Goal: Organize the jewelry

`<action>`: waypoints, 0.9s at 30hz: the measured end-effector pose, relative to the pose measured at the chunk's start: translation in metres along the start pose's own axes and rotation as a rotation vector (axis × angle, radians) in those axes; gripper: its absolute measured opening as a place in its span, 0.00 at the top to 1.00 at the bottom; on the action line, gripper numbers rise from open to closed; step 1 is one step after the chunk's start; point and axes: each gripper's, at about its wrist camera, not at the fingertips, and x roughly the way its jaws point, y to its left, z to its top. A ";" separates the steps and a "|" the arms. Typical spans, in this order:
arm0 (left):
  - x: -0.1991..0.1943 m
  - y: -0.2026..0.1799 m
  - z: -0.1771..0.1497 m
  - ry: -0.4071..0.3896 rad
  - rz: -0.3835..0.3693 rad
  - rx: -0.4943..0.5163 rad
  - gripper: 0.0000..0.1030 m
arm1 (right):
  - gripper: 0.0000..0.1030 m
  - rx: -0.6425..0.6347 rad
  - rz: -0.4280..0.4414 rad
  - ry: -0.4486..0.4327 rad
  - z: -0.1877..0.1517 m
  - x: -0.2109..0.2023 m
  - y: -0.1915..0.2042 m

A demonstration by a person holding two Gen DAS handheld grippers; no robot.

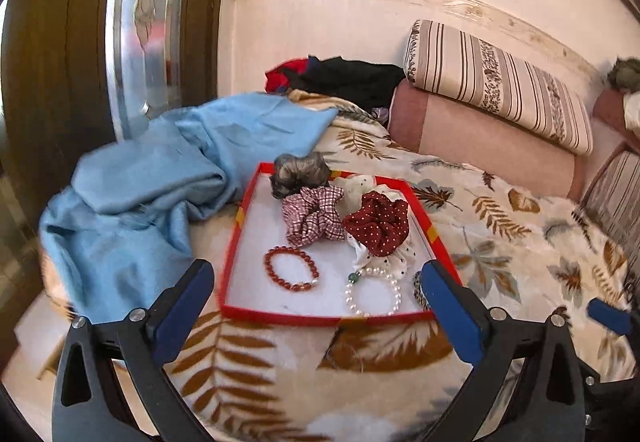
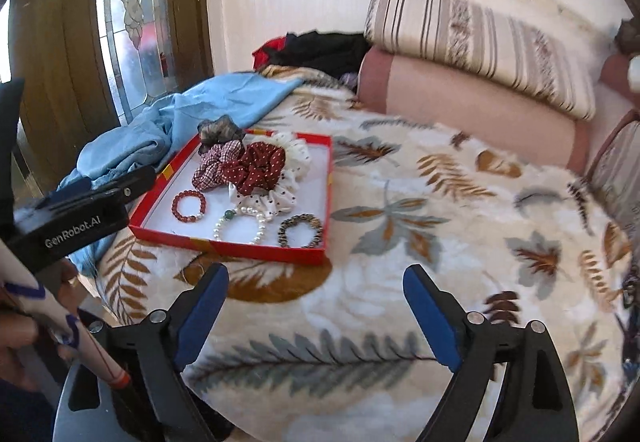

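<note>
Red cardboard frames the scene: a shallow red tray (image 2: 256, 254) lies on a leaf-patterned blanket (image 2: 440, 226) covering a bed, with the jewelry and hair ties gathered inside it. Along the tray's near edge sit three bracelets, well apart from one another: a red bead bracelet (image 2: 189, 207) to the left, a white pearl bracelet (image 2: 239, 227) with one green bead in the middle, and a brown-and-black beaded bracelet (image 2: 301, 230) to the right. Behind them are bunched a checked scrunchie (image 2: 216, 162), a dark red dotted scrunchie (image 2: 256, 167) and a white dotted scrunchie (image 2: 294, 158); a grey scrunchie (image 2: 222, 132) rests on the far rim. The left claw (image 1: 318, 298) hangs above the tray's near edge, released, its blue pads spread wide with nothing between them. The right claw (image 2: 316, 306) is likewise released and empty, over bare blanket just in front of the tray (both views are slightly blurred). A crumpled blue cloth (image 2: 168, 130) lies left of the tray, and striped pillows (image 2: 480, 42) are stacked against the wall.
</note>
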 end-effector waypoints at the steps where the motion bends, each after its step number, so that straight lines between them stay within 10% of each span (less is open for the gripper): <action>1: -0.008 -0.004 -0.001 -0.001 0.014 0.022 0.00 | 0.11 -0.006 -0.011 -0.008 -0.002 -0.005 0.000; 7: -0.039 -0.016 -0.009 -0.034 0.036 0.054 0.00 | 0.09 -0.052 -0.106 -0.084 -0.018 -0.043 -0.009; 14: -0.033 -0.036 -0.018 -0.027 0.284 0.218 0.00 | 0.09 -0.076 -0.172 -0.082 -0.032 -0.052 -0.019; 27: -0.006 -0.040 -0.031 0.052 0.211 0.176 0.00 | 0.09 -0.128 -0.211 -0.019 -0.035 -0.023 -0.013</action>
